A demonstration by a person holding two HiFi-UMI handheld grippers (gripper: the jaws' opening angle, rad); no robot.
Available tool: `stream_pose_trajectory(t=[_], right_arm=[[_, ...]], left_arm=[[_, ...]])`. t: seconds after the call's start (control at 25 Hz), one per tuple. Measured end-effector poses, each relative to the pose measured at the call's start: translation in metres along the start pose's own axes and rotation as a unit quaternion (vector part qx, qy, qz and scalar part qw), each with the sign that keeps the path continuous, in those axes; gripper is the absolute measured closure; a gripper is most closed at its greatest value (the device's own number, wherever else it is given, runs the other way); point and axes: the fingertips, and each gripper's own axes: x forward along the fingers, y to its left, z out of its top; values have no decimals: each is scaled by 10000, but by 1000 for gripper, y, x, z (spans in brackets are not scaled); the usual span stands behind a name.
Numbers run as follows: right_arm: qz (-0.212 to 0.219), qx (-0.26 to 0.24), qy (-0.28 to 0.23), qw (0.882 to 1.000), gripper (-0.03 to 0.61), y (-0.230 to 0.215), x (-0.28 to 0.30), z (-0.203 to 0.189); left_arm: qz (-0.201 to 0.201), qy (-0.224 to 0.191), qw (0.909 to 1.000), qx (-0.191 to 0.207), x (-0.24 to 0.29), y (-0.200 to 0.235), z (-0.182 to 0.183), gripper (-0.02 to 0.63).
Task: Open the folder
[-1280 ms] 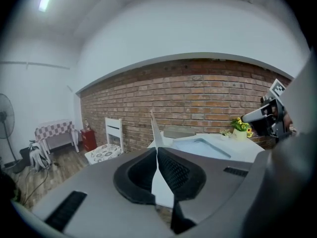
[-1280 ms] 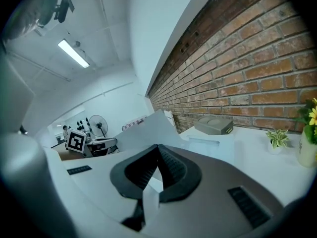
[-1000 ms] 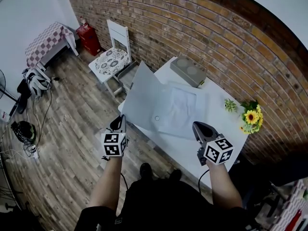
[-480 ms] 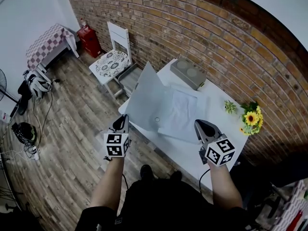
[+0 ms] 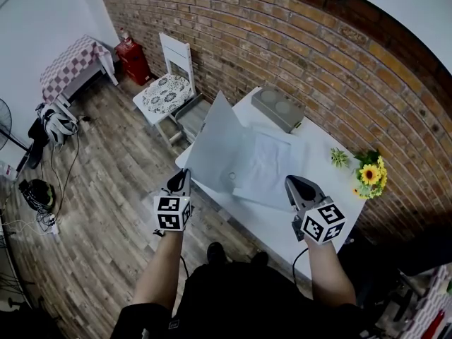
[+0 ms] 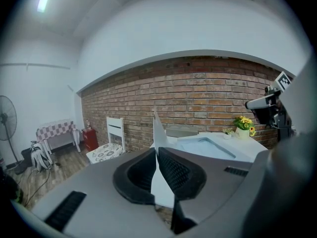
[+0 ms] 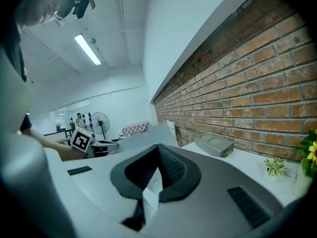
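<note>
The pale folder [image 5: 267,162] lies on the white counter [image 5: 279,226] by the brick wall [image 5: 318,55], and the left tongs [image 5: 182,175] pinch its front cover [image 5: 217,141] tight and hold it up, while the right tongs [image 5: 292,183] are closed on the folder's near edge.

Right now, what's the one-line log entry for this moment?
left tool: shut on cover, raised off table | right tool: shut on lower leaf | task: folder partly open
</note>
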Motion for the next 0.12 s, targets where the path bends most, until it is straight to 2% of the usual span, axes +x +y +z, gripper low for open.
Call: stream_pose_trajectory(t=[0.12], right_arm=[[8,-3,-5,10000,563,1,0,-1]], left_arm=[[-27,-5,10000,19,0,-2,0,586]])
